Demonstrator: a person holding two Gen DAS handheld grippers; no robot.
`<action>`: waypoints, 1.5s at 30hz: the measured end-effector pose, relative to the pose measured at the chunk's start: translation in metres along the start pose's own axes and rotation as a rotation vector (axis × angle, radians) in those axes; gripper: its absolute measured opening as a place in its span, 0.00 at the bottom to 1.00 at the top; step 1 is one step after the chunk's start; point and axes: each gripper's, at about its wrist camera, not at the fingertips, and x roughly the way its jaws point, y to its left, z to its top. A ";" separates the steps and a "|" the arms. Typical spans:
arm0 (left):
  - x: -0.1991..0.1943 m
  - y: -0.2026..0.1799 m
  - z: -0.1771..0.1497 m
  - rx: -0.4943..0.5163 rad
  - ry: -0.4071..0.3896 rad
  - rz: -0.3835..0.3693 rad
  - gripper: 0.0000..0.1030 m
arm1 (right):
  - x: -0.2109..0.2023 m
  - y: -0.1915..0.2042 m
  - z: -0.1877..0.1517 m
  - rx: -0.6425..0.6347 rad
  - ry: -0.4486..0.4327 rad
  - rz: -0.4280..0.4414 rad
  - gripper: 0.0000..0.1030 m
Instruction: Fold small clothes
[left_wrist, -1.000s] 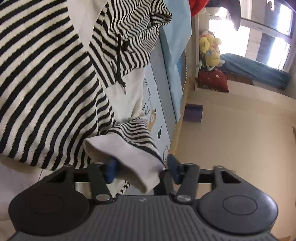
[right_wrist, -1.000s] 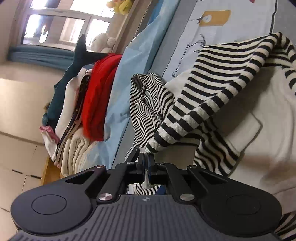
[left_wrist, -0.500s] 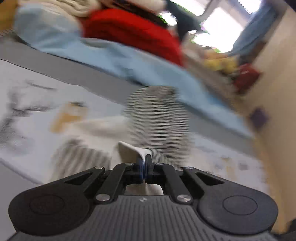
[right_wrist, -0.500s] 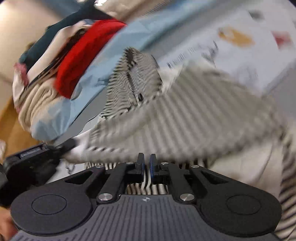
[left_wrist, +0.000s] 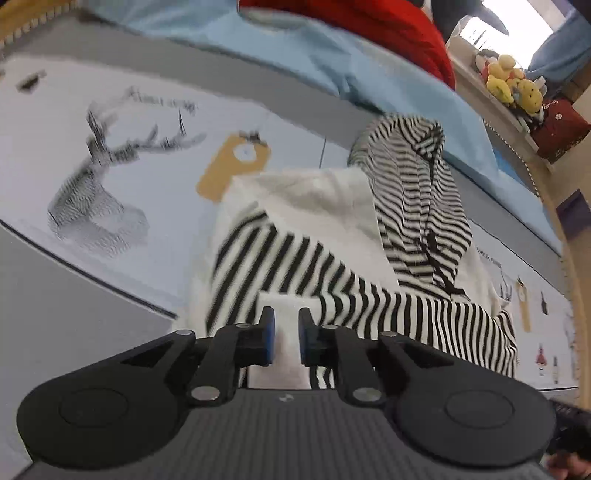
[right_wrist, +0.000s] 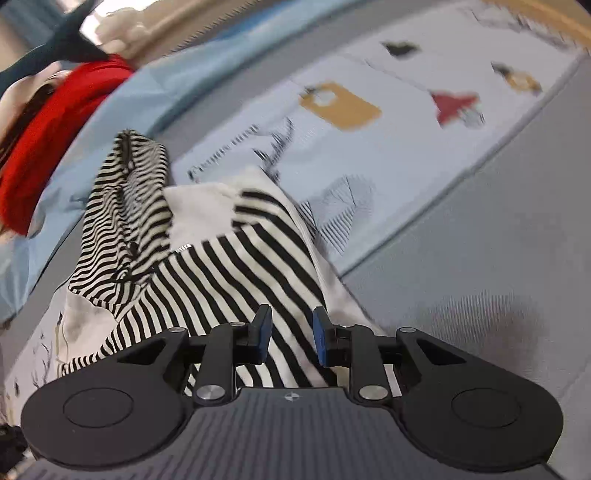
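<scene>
A small black-and-white striped hoodie (left_wrist: 332, 266) lies on a printed bed sheet (left_wrist: 155, 155), its striped hood (left_wrist: 413, 192) toward the far side. A striped sleeve with a white cuff (left_wrist: 282, 321) is folded across the white body. My left gripper (left_wrist: 283, 332) is slightly open, with the white cuff lying between its fingers. In the right wrist view the same hoodie (right_wrist: 229, 266) lies under my right gripper (right_wrist: 291, 332), which is open over the striped sleeve.
A light blue blanket (left_wrist: 369, 81) and a pile of red clothes (left_wrist: 388, 33) lie beyond the hoodie. Plush toys (left_wrist: 513, 85) sit on a shelf at the far right. A grey mattress band (right_wrist: 480, 258) runs along the right side.
Both grippers were shut on the sleeves half a second ago and have now opened. The sleeves have been brought across the hoodie's body and now lie folded over it.
</scene>
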 end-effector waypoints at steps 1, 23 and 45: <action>0.007 0.004 -0.001 -0.027 0.026 -0.020 0.14 | 0.004 0.000 -0.004 0.014 0.029 0.005 0.24; 0.042 -0.002 -0.011 0.019 0.029 0.084 0.03 | 0.006 0.003 -0.005 0.044 0.038 0.014 0.23; 0.043 -0.031 -0.050 0.204 0.174 0.102 0.15 | 0.010 -0.004 -0.010 0.032 -0.022 -0.191 0.23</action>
